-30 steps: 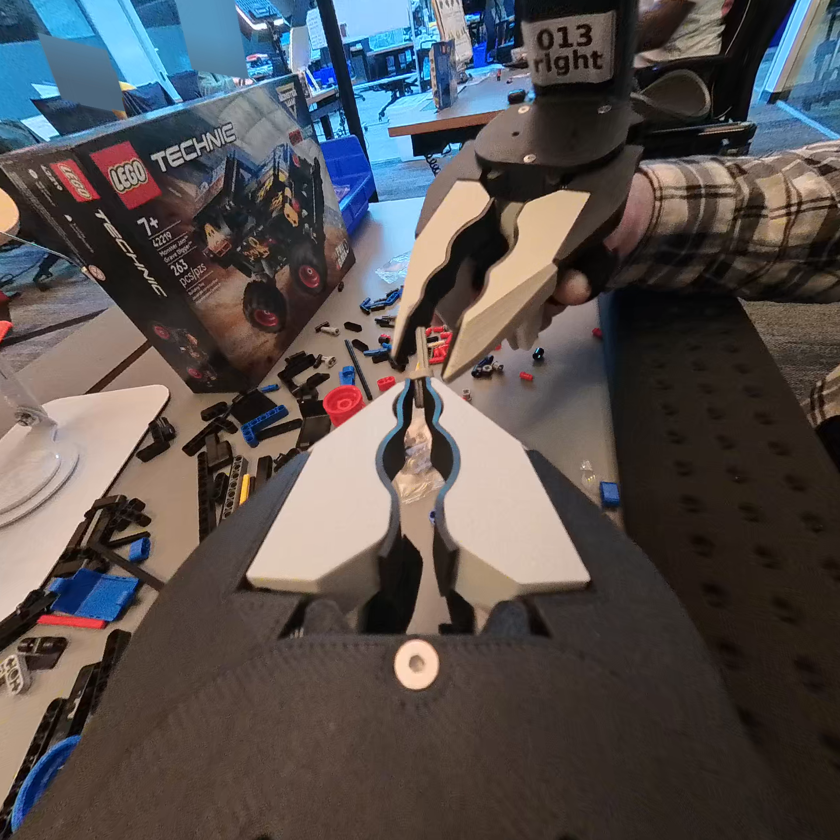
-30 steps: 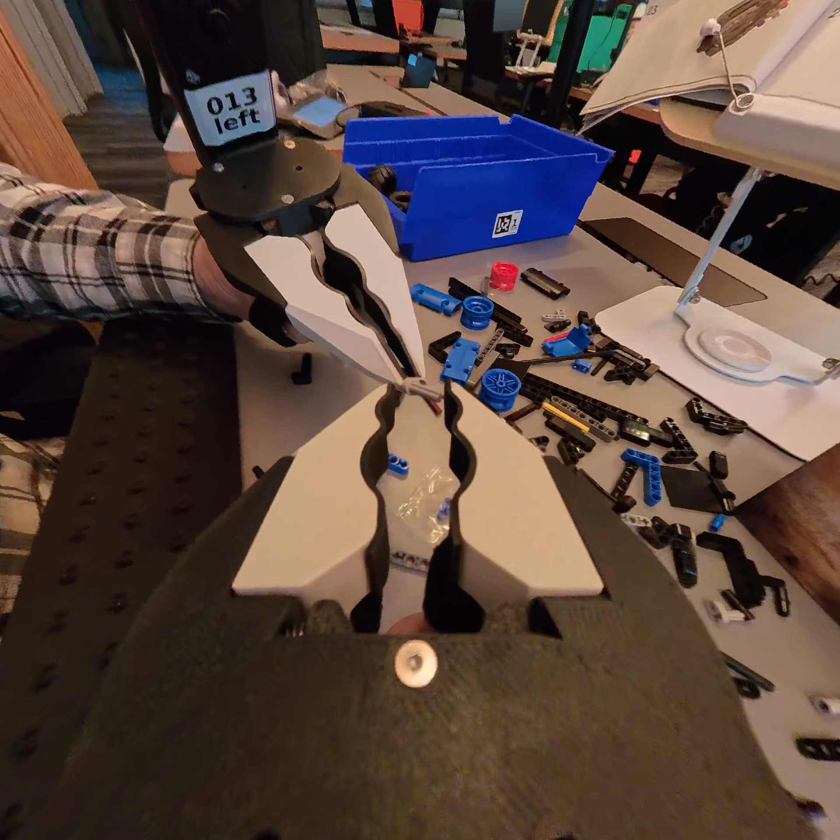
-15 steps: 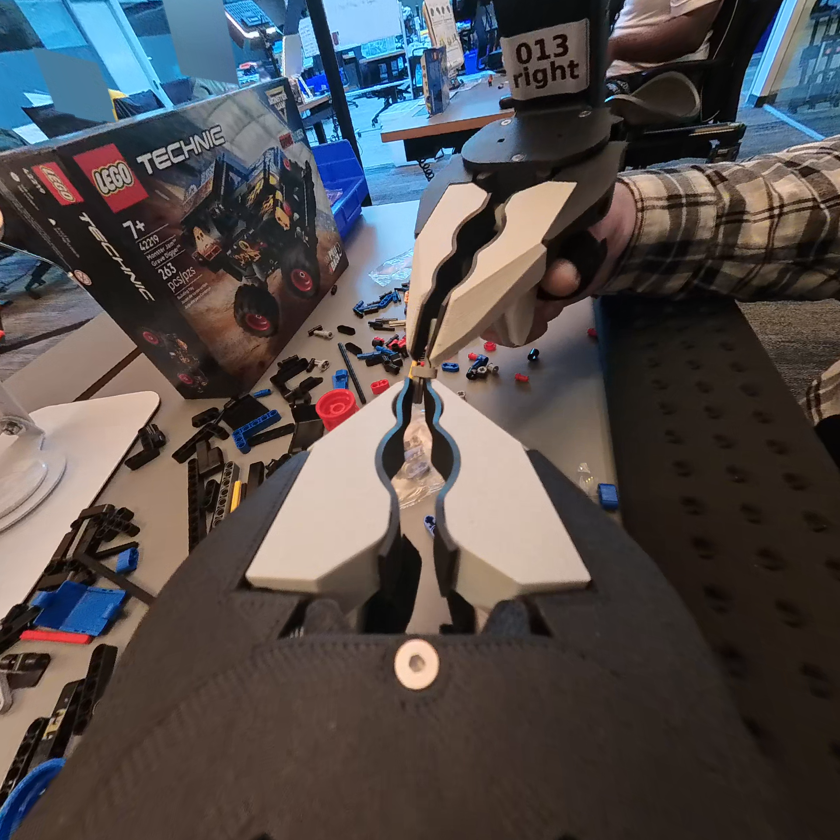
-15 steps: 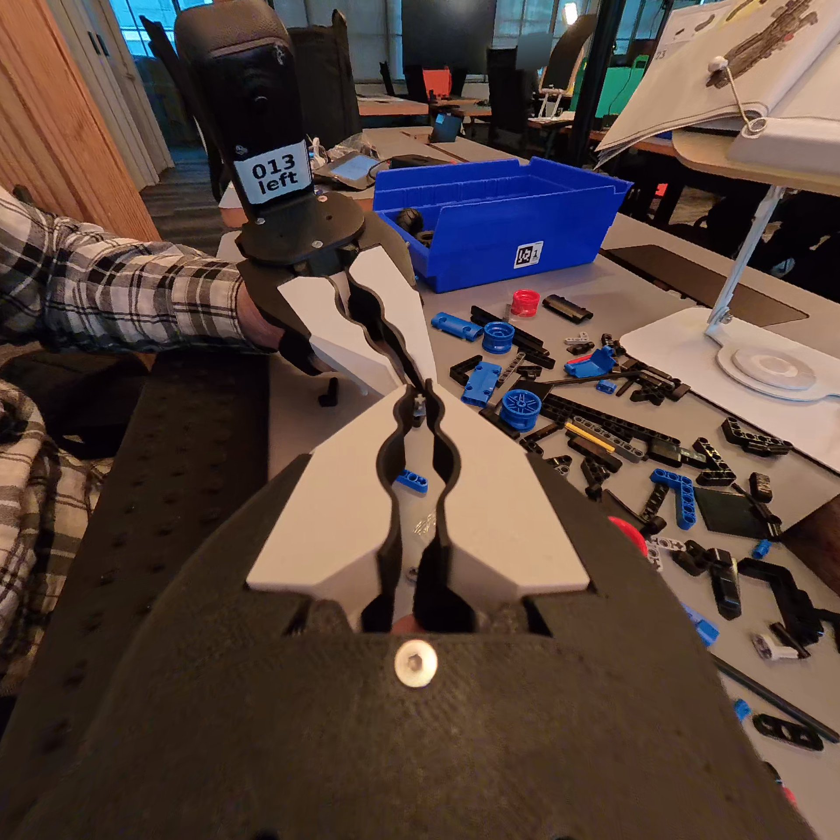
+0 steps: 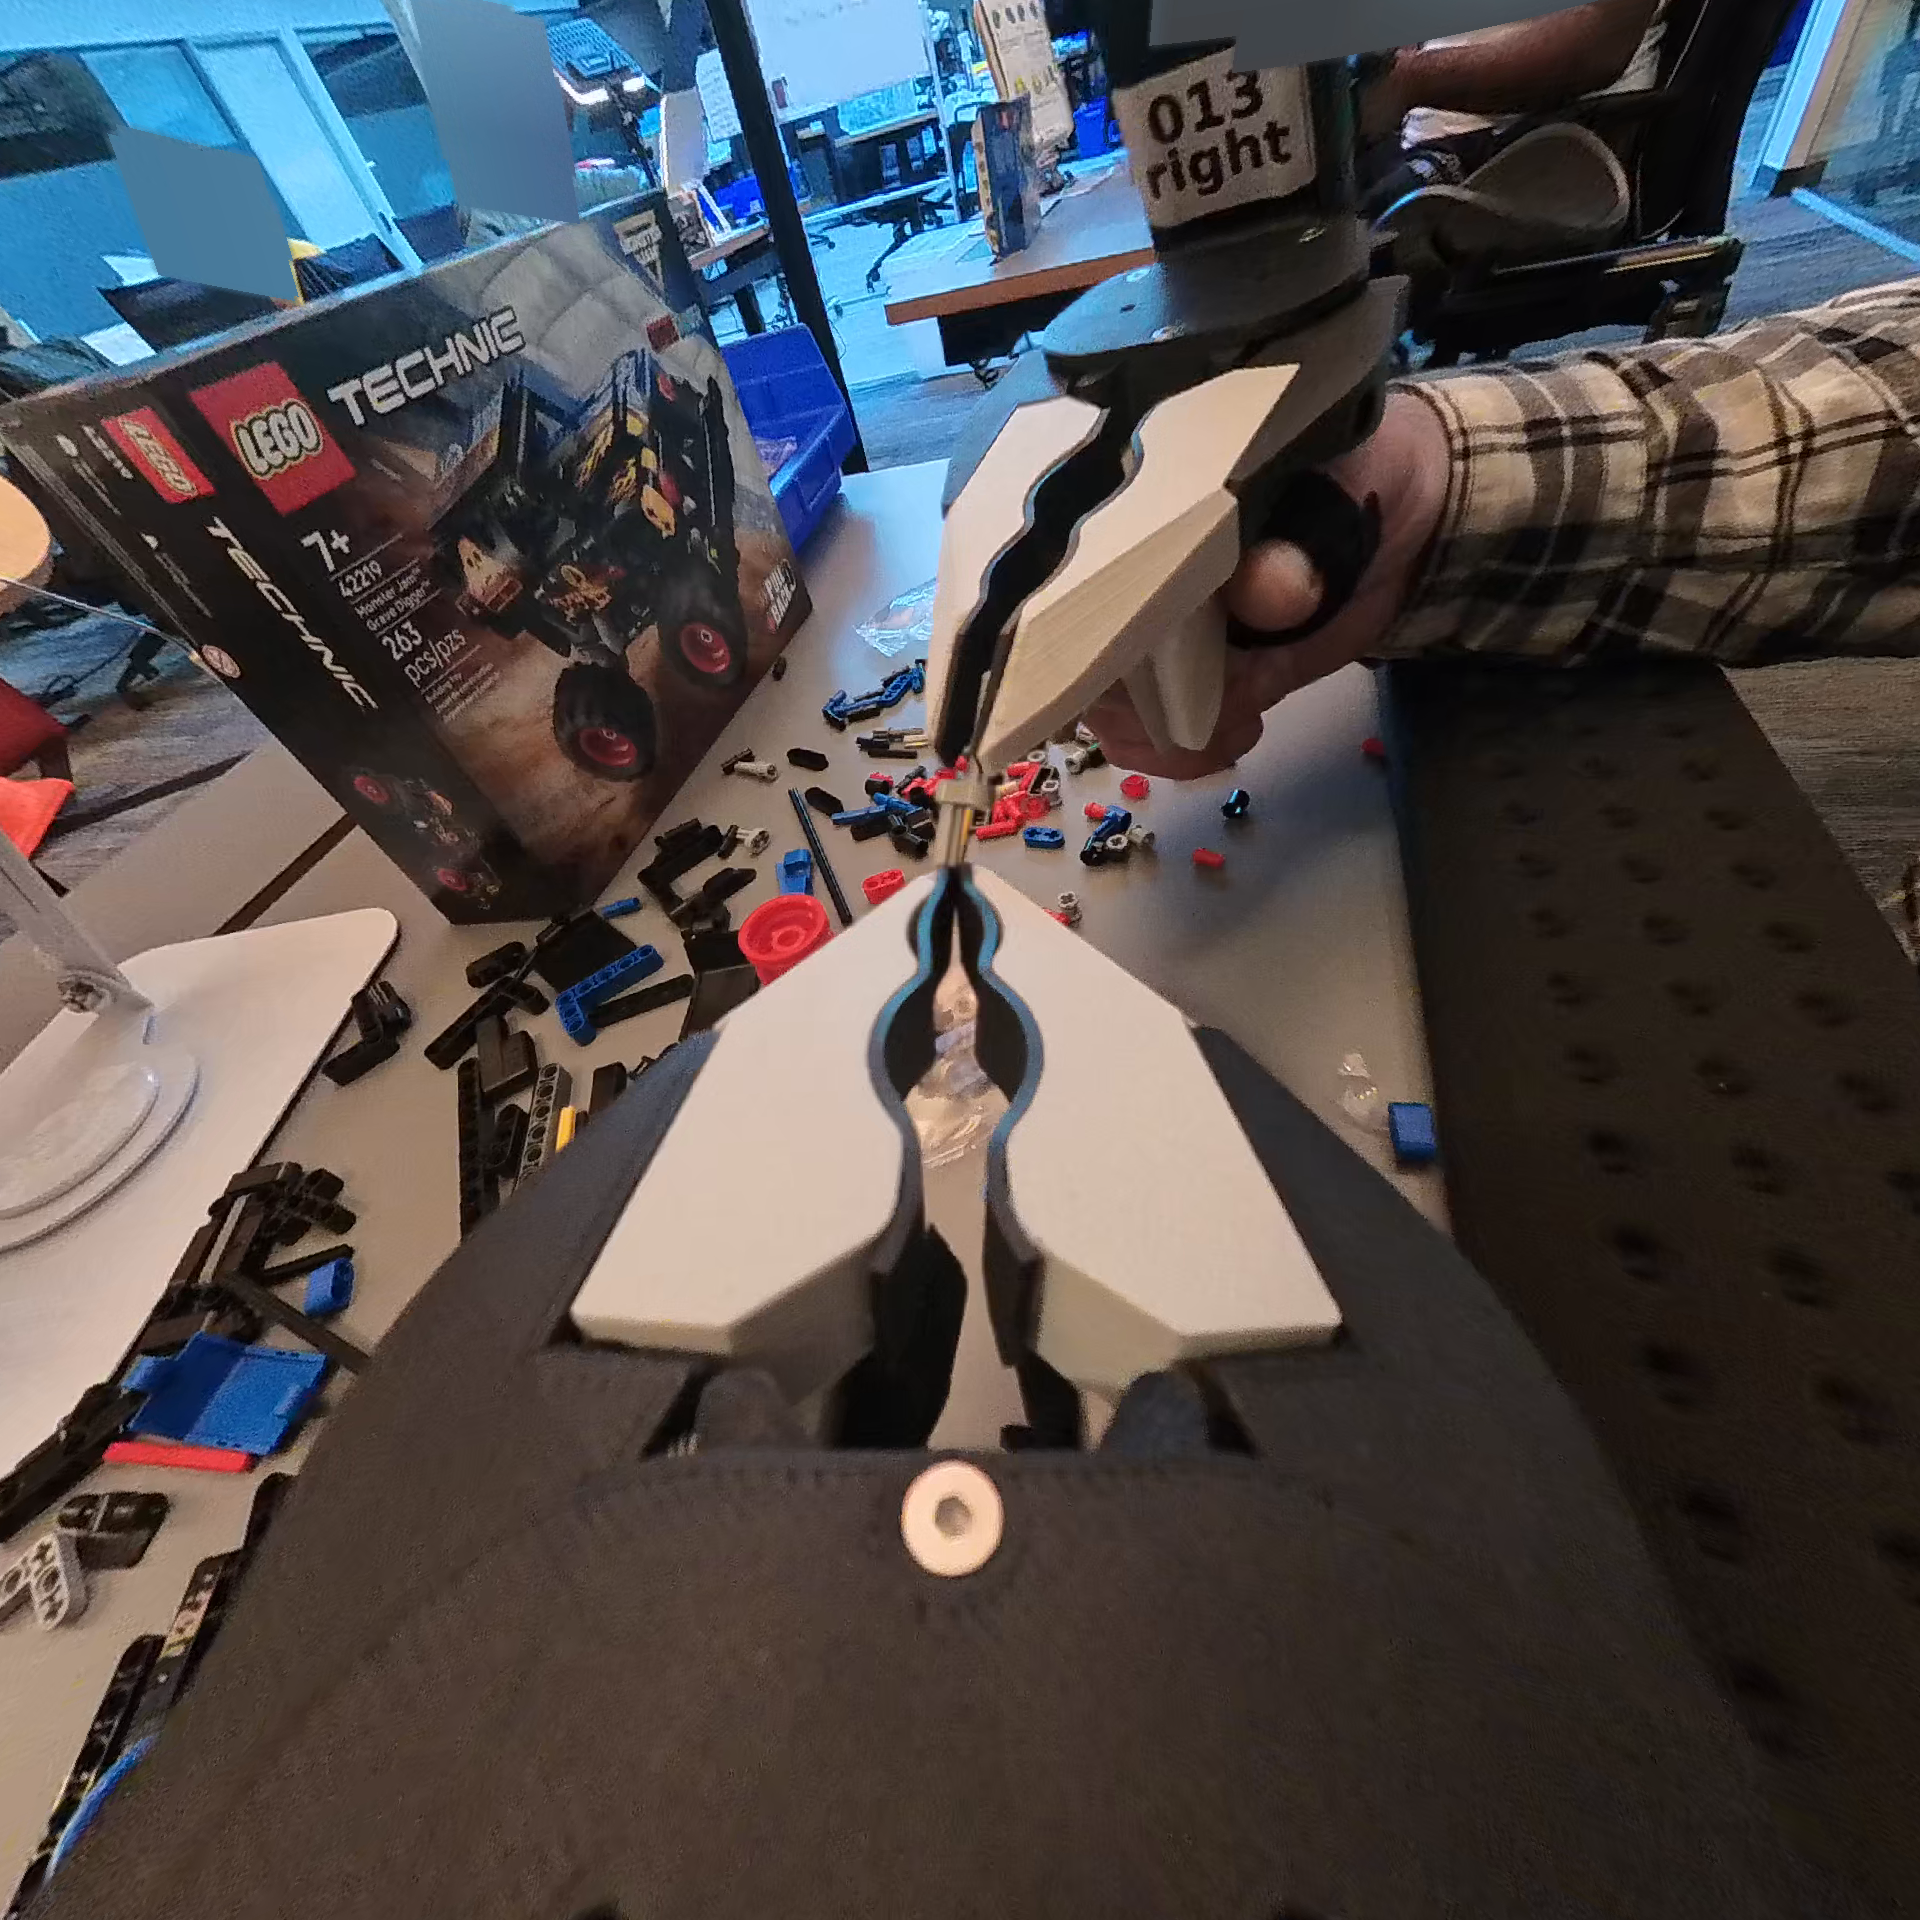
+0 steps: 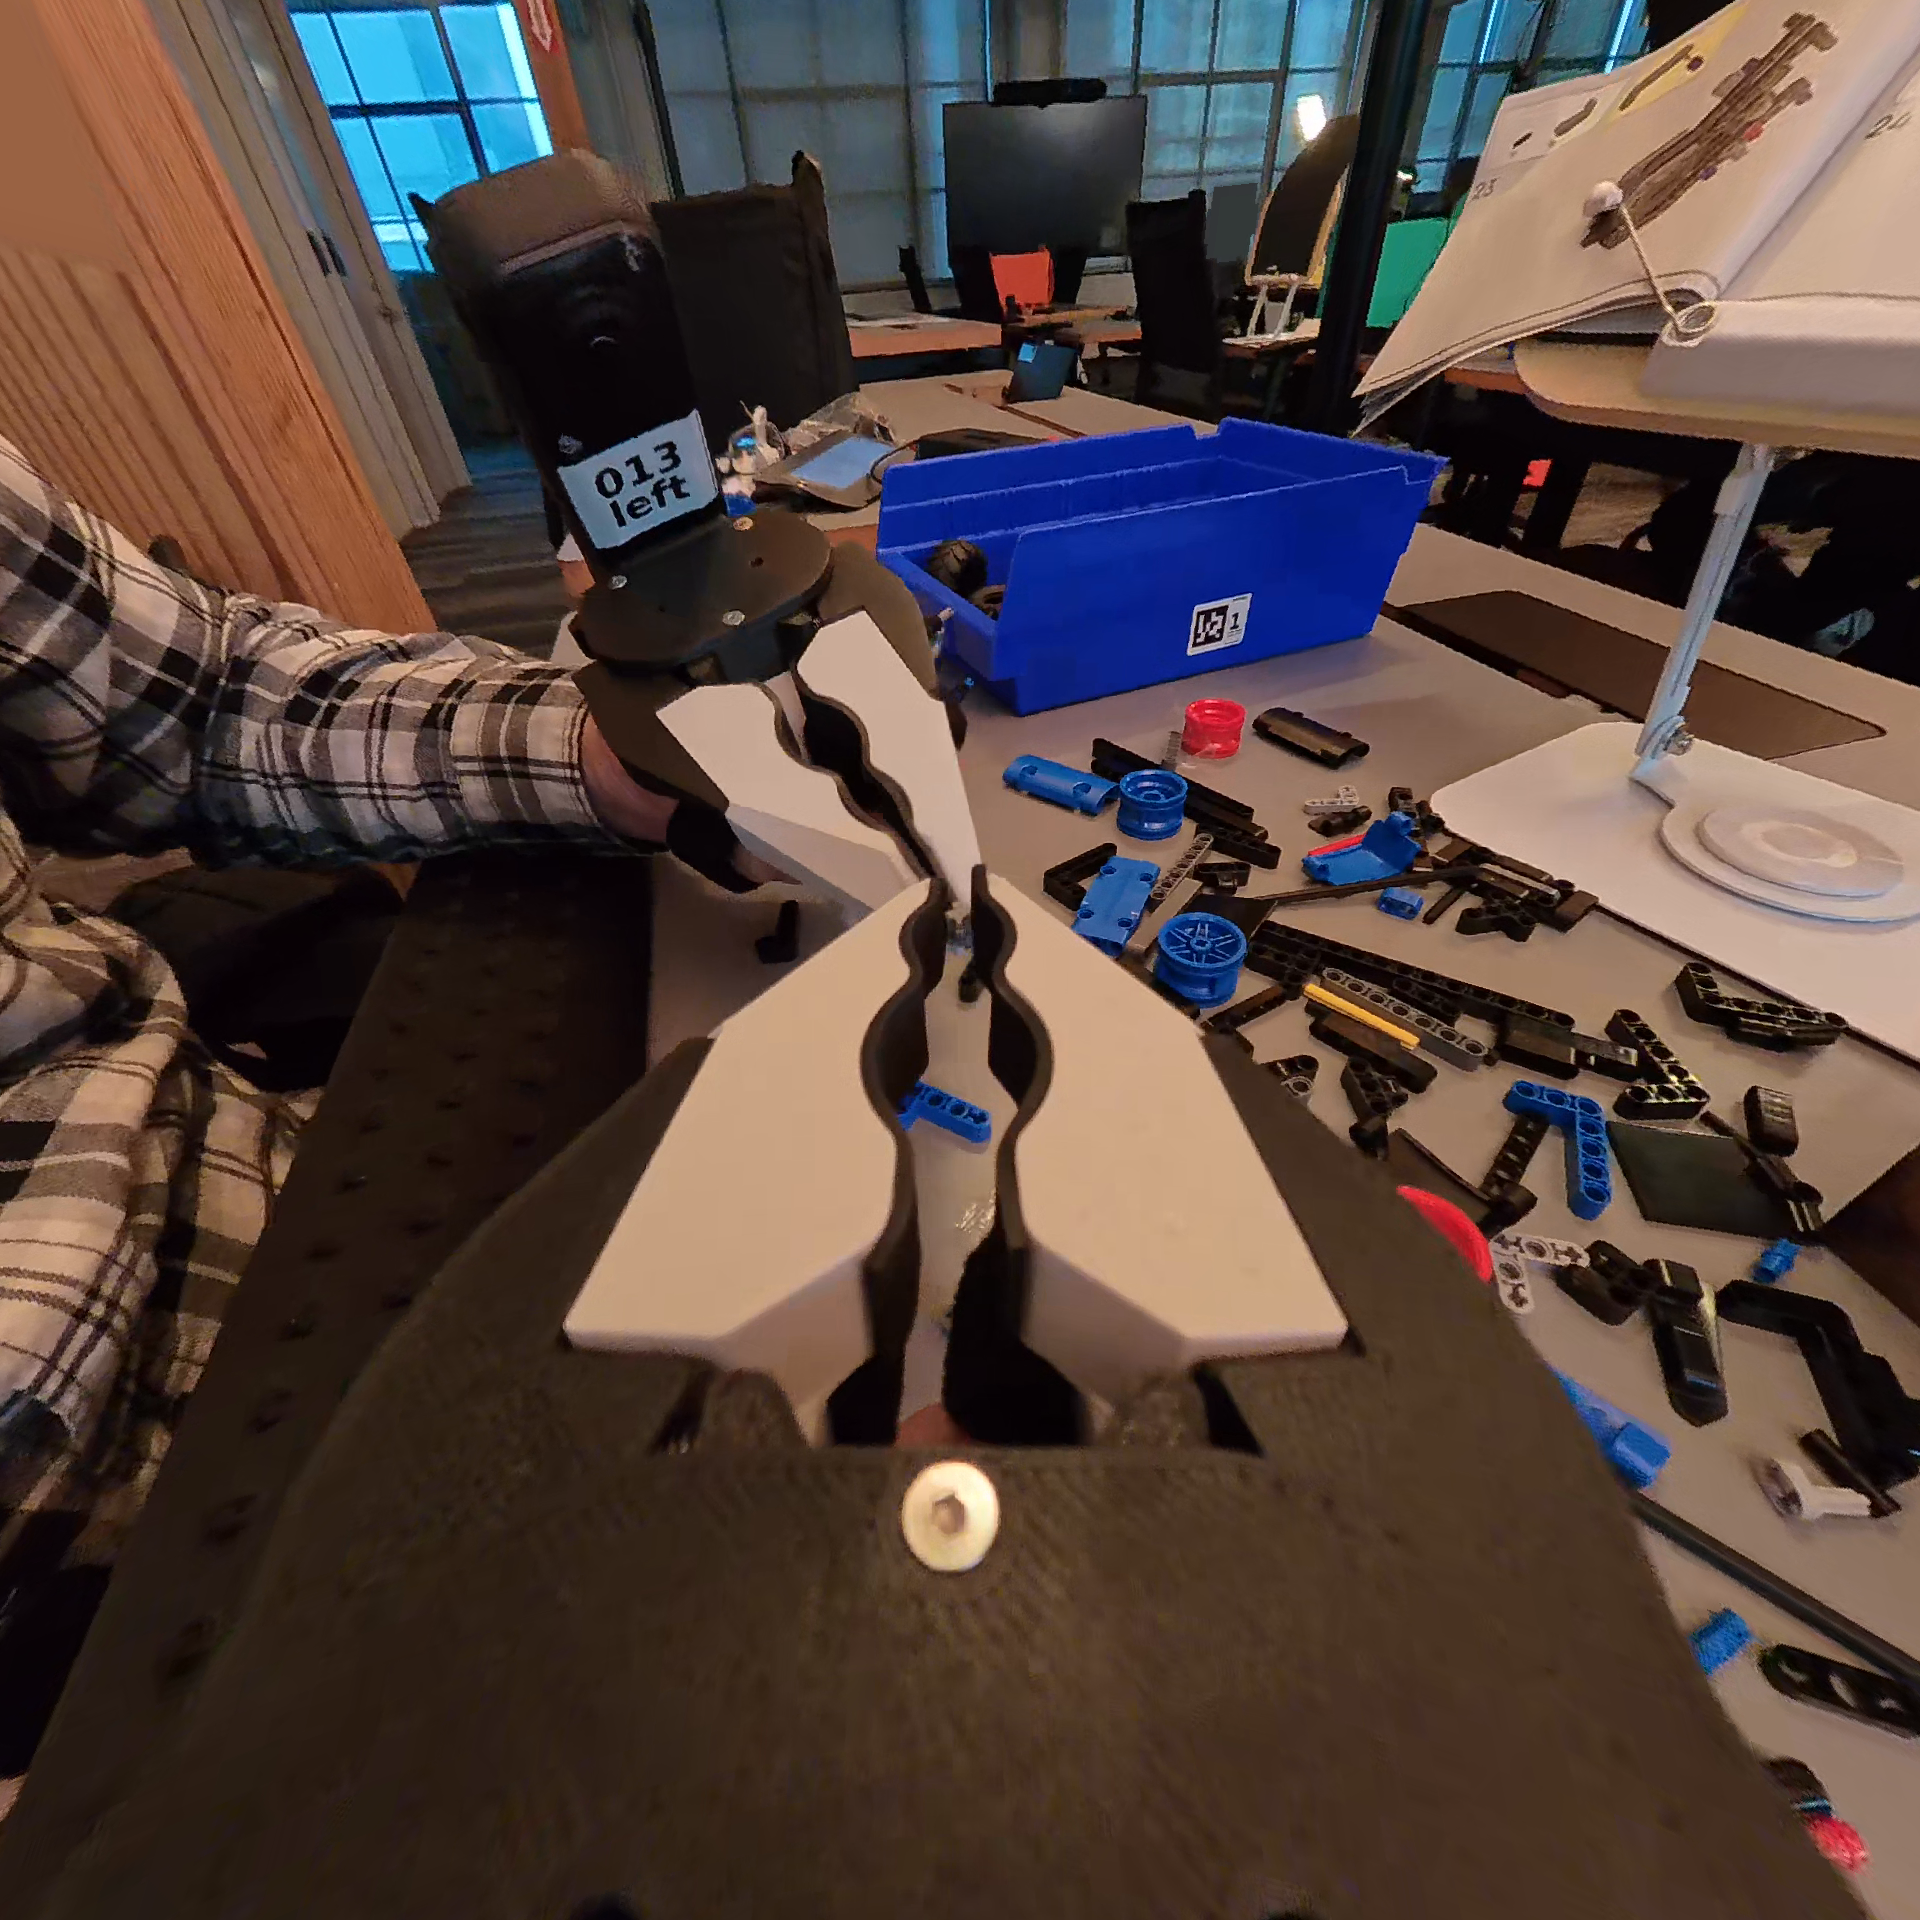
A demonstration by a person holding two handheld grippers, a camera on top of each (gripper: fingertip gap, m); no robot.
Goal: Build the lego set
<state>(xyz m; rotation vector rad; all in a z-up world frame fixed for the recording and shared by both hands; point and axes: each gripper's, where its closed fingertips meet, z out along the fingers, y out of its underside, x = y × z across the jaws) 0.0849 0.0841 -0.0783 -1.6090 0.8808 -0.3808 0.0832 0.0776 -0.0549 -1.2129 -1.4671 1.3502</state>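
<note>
Two grippers meet tip to tip just above the middle of the frame, and it's tight work! In the left wrist view the left gripper (image 5: 954,878) has its jaws pressed together on the lower end of a small grey-and-yellow pin piece (image 5: 960,821), while the right gripper (image 5: 966,750) comes down from the upper right, its jaws clamped on the top end of that same piece. A hand (image 5: 1262,634) in a plaid sleeve (image 5: 1662,488) squeezes the right gripper's handle. From the right wrist view the piece is nearly hidden between the closed tips of the right gripper (image 6: 961,896), with the left gripper (image 6: 948,883) reaching in from the upper left of the frame. Below them the grey counter (image 5: 1288,935) is littered with loose lego parts: a red wheel hub (image 5: 784,932) just left of the tips, blue wheel hubs (image 6: 1198,951) right of centre, black beams (image 6: 1382,987) and a blue L-shaped beam (image 6: 1564,1138) farther right. The lego set's box (image 5: 416,582) stands at the upper left, a blue bin (image 6: 1153,561) sits at the back of the counter, and an open instruction booklet (image 6: 1662,197) rests on a white stand (image 6: 1704,665) at the upper right.
</note>
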